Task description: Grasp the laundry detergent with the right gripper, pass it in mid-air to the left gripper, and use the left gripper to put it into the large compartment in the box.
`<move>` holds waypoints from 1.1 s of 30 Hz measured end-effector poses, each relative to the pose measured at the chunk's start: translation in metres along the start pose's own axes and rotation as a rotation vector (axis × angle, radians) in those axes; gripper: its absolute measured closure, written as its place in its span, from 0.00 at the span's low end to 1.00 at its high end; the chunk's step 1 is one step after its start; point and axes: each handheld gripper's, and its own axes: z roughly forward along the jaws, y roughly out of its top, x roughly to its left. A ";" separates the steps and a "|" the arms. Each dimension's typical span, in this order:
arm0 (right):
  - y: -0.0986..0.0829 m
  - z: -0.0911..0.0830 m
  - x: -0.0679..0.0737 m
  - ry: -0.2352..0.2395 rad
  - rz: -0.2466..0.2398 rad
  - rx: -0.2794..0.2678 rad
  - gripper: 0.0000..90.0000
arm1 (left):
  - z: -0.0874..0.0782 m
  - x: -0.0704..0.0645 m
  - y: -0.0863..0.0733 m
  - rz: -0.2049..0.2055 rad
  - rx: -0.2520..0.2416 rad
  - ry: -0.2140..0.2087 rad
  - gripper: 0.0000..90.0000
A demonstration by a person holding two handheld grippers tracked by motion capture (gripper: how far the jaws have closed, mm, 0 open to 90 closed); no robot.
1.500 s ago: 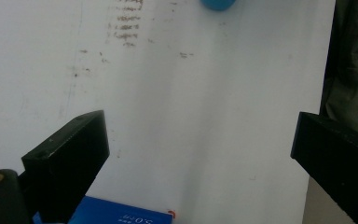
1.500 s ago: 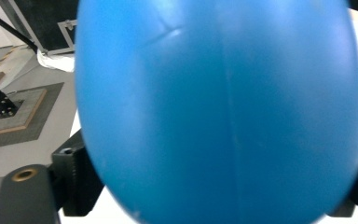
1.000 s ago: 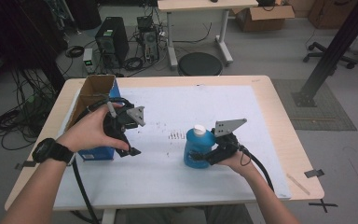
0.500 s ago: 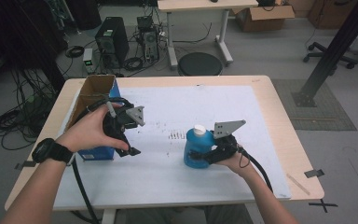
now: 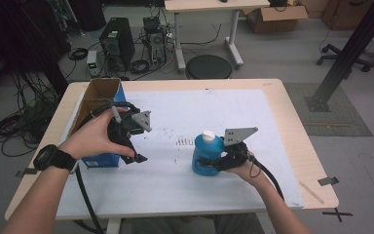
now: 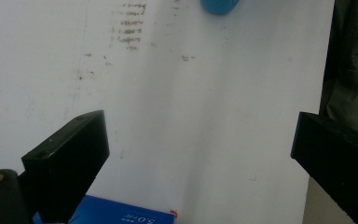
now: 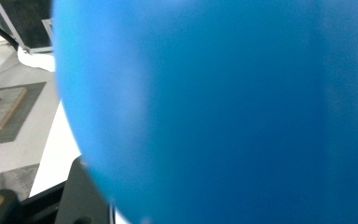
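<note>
High view puts the bottle upright on the white sheet, right of the box and well apart from it. My right gripper has its jaws around the bottle's lower body from the right. In the right gripper view the blue wall sits pressed up against the camera, so I judge the grip to be seated deep. To do this step well I should keep the squeeze low and even, hold the white cap pointing straight up, and lift without tilting, since a round plastic body can roll between flat jaws. My left gripper hangs just beside the box with its jaws spread wide and nothing between them, ready to steady the bottle if needed.
</note>
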 end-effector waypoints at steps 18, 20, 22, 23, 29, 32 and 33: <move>0.024 -0.007 -0.005 0.056 -0.029 0.038 0.48 | -0.016 -0.001 0.017 0.017 -0.027 0.013 0.05; 0.033 -0.009 -0.007 0.073 -0.038 0.045 0.48 | -0.020 -0.002 0.021 0.024 -0.031 0.013 0.05; 0.044 -0.011 -0.008 0.094 -0.047 0.053 0.48 | -0.026 -0.002 0.025 0.028 -0.036 0.017 0.05; 0.049 -0.012 -0.009 0.102 -0.054 0.057 0.48 | -0.028 -0.002 0.027 0.029 -0.042 0.018 0.05; 0.080 -0.014 -0.012 0.155 -0.079 0.070 0.48 | -0.048 -0.003 0.040 0.029 -0.065 0.021 0.05; 0.094 -0.014 -0.013 0.177 -0.096 0.079 0.48 | -0.058 -0.004 0.045 0.028 -0.076 0.025 0.04; 0.099 -0.013 -0.014 0.183 -0.102 0.080 0.48 | -0.061 -0.005 0.047 0.026 -0.082 0.025 0.04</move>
